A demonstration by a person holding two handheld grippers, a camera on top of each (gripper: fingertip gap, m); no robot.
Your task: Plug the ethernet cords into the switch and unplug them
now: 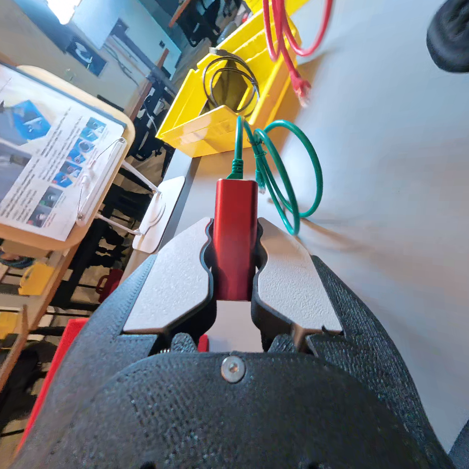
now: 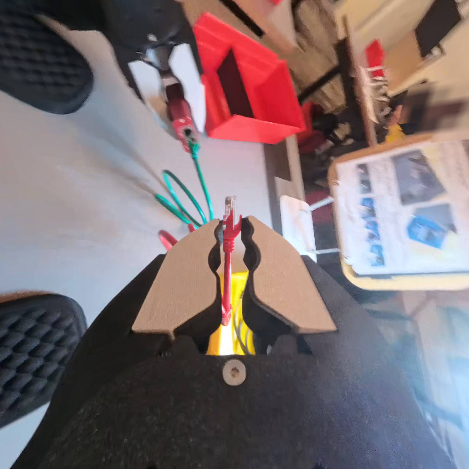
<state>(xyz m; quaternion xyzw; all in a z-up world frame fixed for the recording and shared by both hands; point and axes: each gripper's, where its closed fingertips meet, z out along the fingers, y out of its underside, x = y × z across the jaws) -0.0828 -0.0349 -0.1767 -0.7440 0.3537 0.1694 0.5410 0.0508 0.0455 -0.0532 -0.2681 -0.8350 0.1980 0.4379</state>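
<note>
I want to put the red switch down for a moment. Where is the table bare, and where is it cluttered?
Bare: the white table right of the green cord loops, below the red cord plug. Crowded: the table's edge, where the yellow bin and the stand's white base sit, close to the red switch and the green loops.

The right gripper (image 2: pixel 232 222) pinches the red cord (image 2: pixel 227 266) just behind its clear plug, which points far toward the red switch (image 2: pixel 180 114) held by the left gripper (image 2: pixel 189 132). A green cord (image 2: pixel 200 177) sits plugged into that switch, looping over the white table (image 2: pixel 76 203); a red bin (image 2: pixel 253 101) stands right of it
</note>
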